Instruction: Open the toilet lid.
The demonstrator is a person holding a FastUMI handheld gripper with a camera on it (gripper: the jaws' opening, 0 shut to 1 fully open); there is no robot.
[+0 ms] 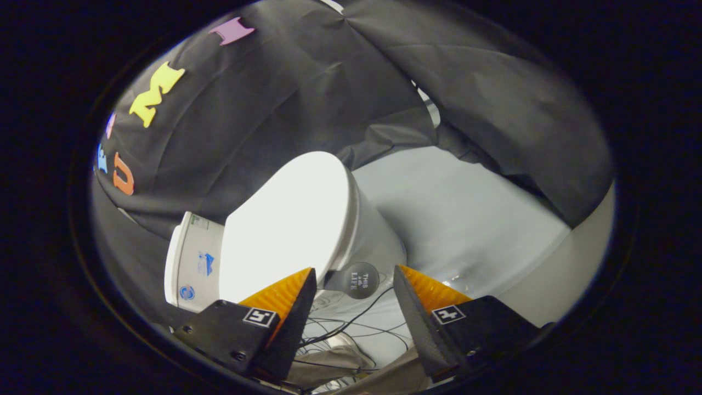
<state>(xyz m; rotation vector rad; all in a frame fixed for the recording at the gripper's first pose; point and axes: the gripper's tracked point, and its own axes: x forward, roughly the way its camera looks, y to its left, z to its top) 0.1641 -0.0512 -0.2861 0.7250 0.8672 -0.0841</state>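
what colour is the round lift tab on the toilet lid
Dark grey, a round tab on the white toilet lid, between the open gripper fingers; gripper view.

White lettering on the round dark tab (359, 280)

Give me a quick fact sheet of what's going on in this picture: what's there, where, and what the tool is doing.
toilet lid: white, closed, flat on the toilet
lift tab: round dark tag sticking out from the lid's front edge, between the tool's fingertips
tool: fingers open, either side of the tab, not pressing on it
tank: white, behind the lid
cables: thin dark wires on the floor below the tab
floor: pale grey
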